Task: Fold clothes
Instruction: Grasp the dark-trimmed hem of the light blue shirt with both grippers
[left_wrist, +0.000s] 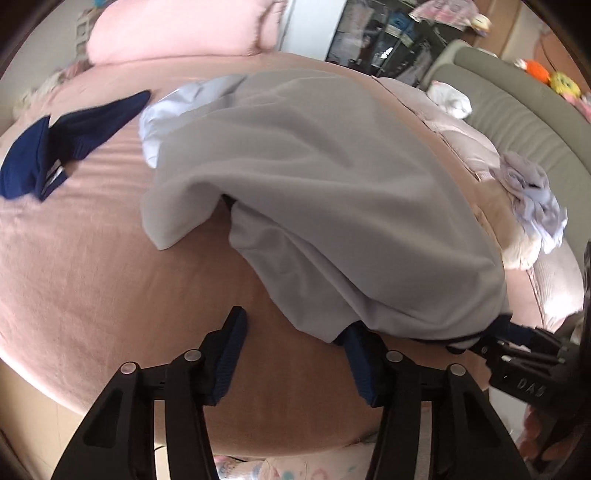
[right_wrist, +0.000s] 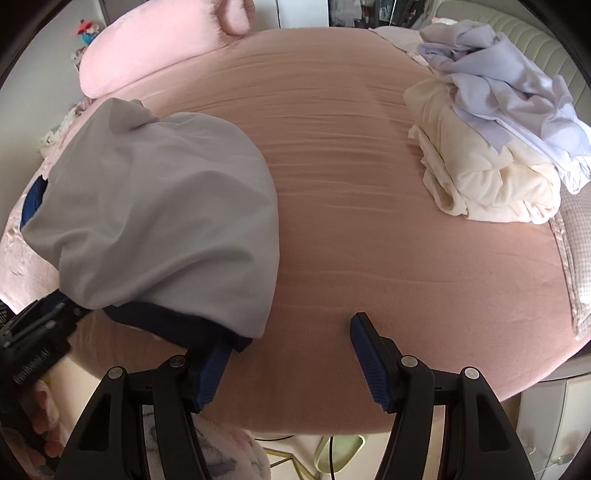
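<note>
Nearest my left wrist camera are the two black fingers with ribbed blue pads of my left gripper (left_wrist: 291, 354), jaws apart over the dusty-pink bed sheet (left_wrist: 92, 266); its right pad (left_wrist: 360, 360) sits at the near hem of the large pale grey garment (left_wrist: 314, 177), the left pad stands clear over bare sheet, and I cannot tell whether any cloth is caught. That grey garment is spread across the middle of the bed, humped and creased, with its dark navy trim (right_wrist: 173, 319) along the near edge. My right gripper (right_wrist: 291, 365) shows in its own view with jaws standing wide over bare sheet; its left finger (right_wrist: 210, 373) touches the near right corner of the garment at the navy trim, and the right finger has nothing beside it. In the left view that same gripper comes in low at the right, just against the garment's corner. A crumpled light blue cloth (left_wrist: 177, 107) peeks from under the garment's far left side. Further left lies a dark navy piece of clothing with white stripes (left_wrist: 55, 147), apart from the grey one. At the far left a soft pink pillow (right_wrist: 155, 51) rests on the bed. On the right a folded cream bundle (right_wrist: 487, 177) carries a rumpled lilac cloth (right_wrist: 498, 85) on top, well apart from the grey garment.
</note>
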